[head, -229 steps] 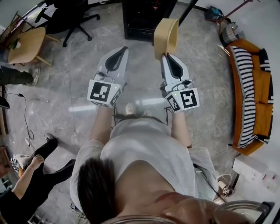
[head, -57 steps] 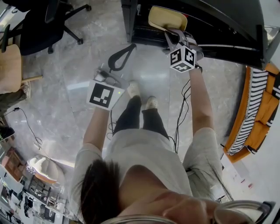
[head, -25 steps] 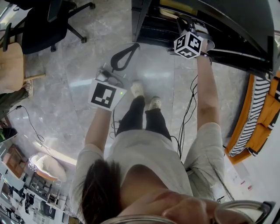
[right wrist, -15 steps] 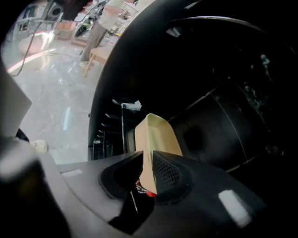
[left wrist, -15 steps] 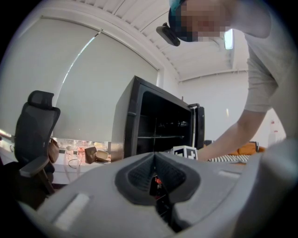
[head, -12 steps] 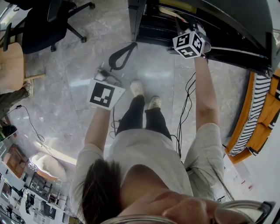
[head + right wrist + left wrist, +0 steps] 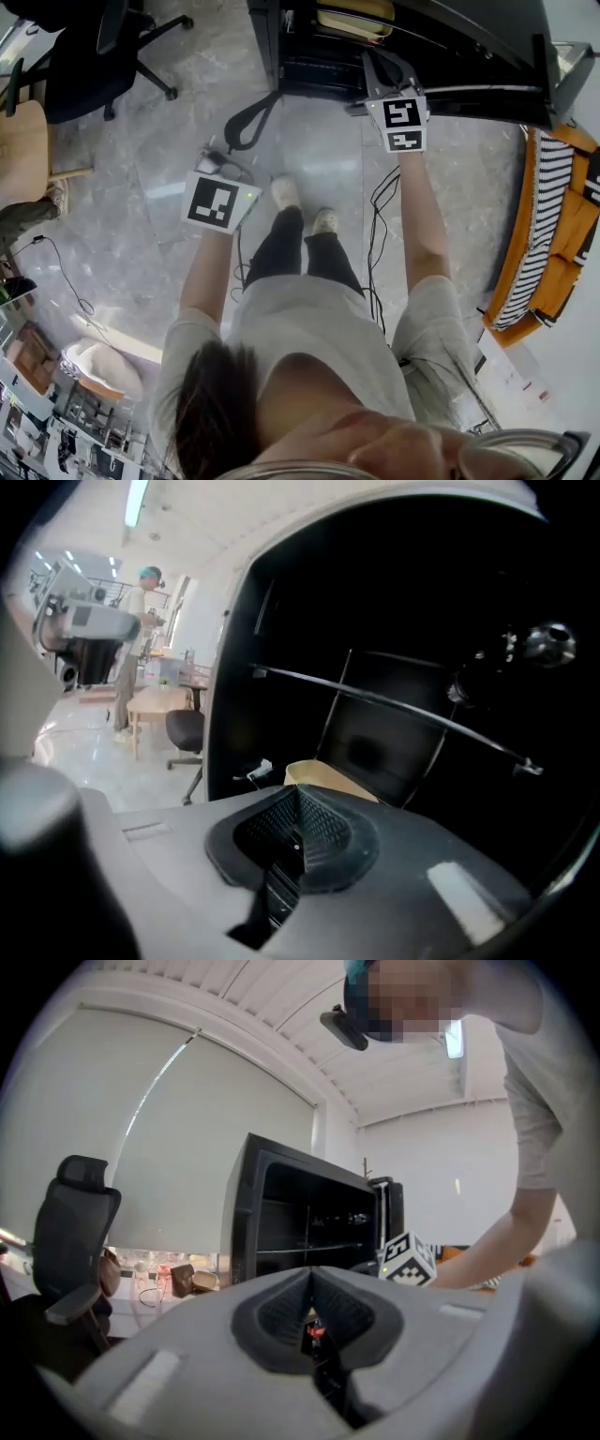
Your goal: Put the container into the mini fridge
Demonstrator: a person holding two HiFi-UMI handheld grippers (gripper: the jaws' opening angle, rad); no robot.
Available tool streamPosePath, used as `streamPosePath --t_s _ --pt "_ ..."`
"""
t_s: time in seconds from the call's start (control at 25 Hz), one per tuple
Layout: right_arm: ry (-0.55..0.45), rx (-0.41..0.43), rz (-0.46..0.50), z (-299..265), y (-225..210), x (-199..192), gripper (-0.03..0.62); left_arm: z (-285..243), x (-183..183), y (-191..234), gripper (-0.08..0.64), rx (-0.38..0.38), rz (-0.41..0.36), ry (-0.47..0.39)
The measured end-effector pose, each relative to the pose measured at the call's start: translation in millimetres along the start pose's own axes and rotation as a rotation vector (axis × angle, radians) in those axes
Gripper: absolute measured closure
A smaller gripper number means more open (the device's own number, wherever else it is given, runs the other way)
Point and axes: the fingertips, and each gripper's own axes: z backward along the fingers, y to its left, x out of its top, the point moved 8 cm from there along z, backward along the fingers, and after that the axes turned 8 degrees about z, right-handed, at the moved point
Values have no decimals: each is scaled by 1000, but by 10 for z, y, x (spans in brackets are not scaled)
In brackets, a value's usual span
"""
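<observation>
The tan container (image 7: 353, 18) lies inside the open black mini fridge (image 7: 309, 58), on a lower level. My right gripper (image 7: 375, 62) hovers just outside the fridge's opening, shut and empty, a short way back from the container. In the right gripper view the container (image 7: 325, 779) shows past the closed tips of the right gripper (image 7: 298, 795), below a wire shelf (image 7: 394, 706). Further left my left gripper (image 7: 268, 97) hangs over the floor, shut on nothing. The left gripper view has the left gripper (image 7: 311, 1277) aimed at the fridge (image 7: 281, 1213) from the side.
The fridge's open door (image 7: 487, 56) stretches to the right above my right arm. A black office chair (image 7: 103, 42) and a wooden chair (image 7: 23, 141) stand on the left. At the right edge is a striped orange sofa (image 7: 553, 216). Cables (image 7: 380, 202) trail across the floor.
My right gripper carried the container into the fridge, let go of it there and pulled back a little, now shut. The left gripper has stayed roughly in place.
</observation>
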Motion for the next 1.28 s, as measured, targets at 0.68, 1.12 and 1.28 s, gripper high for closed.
streamPosePath --t_s 0.68,1.12,1.28 --pt "-239 -39 -215 1602 201 445 595 263 353 -887 558 0 -57 -13" --pt "-320 -72 -215 2592 210 711 595 518 690 -1467 558 16 -98 -66" --pt "-336 -73 -206 2967 297 773 595 637 796 -1730 558 17 -106 -88"
